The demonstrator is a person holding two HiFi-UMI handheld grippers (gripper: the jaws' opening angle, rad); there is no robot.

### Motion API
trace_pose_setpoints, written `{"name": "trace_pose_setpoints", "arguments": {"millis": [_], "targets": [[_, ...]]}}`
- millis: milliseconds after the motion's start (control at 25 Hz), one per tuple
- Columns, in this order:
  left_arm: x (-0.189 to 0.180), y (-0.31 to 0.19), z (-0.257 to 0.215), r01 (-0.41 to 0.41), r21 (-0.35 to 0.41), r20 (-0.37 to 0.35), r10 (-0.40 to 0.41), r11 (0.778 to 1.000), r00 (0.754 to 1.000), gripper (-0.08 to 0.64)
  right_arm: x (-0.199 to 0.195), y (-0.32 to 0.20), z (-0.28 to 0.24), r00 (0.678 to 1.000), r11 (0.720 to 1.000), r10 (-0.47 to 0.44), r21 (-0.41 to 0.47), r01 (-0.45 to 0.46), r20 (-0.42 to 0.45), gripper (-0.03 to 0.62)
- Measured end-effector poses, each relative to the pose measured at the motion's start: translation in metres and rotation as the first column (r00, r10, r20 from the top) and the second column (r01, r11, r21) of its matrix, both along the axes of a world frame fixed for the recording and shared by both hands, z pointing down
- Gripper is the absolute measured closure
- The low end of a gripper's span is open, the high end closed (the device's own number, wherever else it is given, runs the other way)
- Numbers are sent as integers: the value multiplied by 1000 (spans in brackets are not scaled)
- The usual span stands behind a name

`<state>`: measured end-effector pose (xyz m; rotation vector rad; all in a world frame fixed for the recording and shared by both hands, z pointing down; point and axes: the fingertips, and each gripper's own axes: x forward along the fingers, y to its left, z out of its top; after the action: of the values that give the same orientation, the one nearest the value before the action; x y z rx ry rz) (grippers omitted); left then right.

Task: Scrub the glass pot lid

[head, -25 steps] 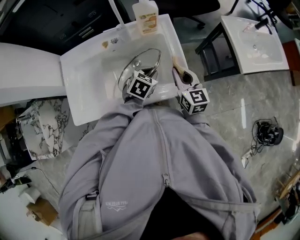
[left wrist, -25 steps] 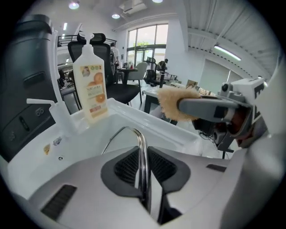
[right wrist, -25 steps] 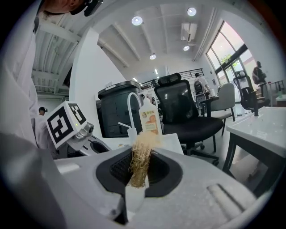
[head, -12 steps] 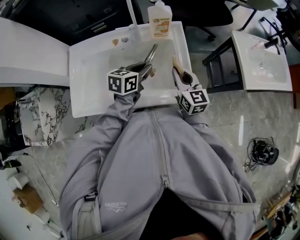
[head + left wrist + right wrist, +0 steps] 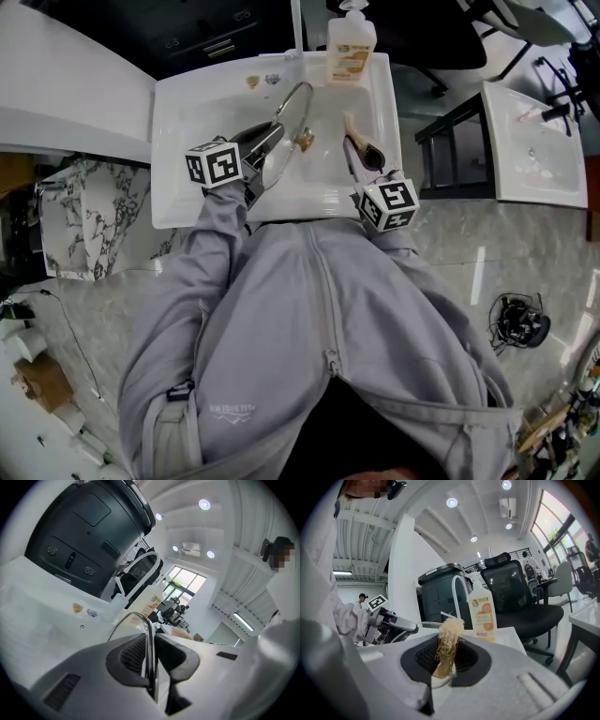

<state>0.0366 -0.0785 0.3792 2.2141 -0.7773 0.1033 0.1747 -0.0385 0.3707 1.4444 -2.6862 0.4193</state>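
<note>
The person wore a light grey zip-up jacket (image 5: 375, 319) with long sleeves (image 5: 211, 272), a zipper (image 5: 325, 309) down the front and a small pale logo (image 5: 230, 409) low on the left side. The left gripper (image 5: 151, 656) and right gripper (image 5: 447, 660) had pale grey shells, black ribbed pads (image 5: 423, 656), and cubes (image 5: 389, 204) bearing black-and-white square markers.

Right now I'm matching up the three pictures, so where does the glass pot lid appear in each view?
Head view: upper centre, glass pot lid tilted on edge over the sink, in the left gripper.
Left gripper view: centre, its rim edge-on between the fingers.
Right gripper view: a sliver of rim left of centre, beside the left gripper.
Shared landmark: the soap bottle.
</note>
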Motion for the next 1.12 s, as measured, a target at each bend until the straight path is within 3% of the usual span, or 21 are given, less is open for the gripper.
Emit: {"name": "trace_pose_setpoints", "arguments": {"millis": [280,720,920,1120], "targets": [[-56,-9,6,-44,-19,-83,43,999,996,500,-54,-14,-5,999,1000,-15,0,15,-40,557],[-129,-26,39,-196,-31,-7,196,980,981,500,-161,-39,-1,969,995,-88,27,97,-230,557],[-141,-29,59,-251,-78,56,255,965,965,500,-201,-61,-2,903,987,-87,90,137,-421,557],[-146,-33,74,-241,-130,48,249,962,967,500,-225,-75,26,770,977,-106,77,198,-629,557]]}}
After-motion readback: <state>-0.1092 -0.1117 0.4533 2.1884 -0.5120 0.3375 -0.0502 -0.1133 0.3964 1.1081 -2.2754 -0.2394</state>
